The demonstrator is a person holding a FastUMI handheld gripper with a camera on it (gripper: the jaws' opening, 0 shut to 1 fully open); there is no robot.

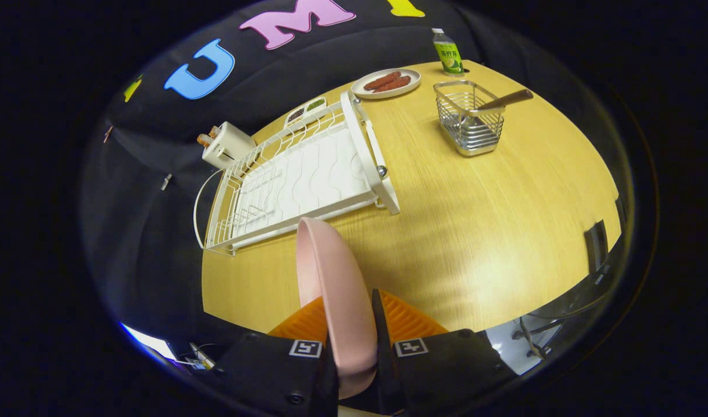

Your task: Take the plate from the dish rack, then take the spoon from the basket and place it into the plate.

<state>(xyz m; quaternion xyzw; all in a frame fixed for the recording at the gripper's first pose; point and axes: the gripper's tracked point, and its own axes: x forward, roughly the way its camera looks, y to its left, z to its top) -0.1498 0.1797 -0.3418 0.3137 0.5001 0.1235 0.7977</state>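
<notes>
A pink plate (336, 289) stands on edge between my fingers, lifted above the wooden table (475, 231). My gripper (349, 315) is shut on the plate's rim, both fingers pressing on it. Beyond the plate lies the white wire dish rack (299, 176), with no dishes in it. Farther off to the right stands a wire basket (470, 119) with a brown-handled spoon (504, 101) leaning out of it.
A plate of sausages (386, 83) sits beyond the rack, a green bottle (448, 53) behind the basket. A white toaster (225, 145) and a small divided dish (305, 111) lie at the rack's far side. A chair (591, 278) stands off the table's near right edge.
</notes>
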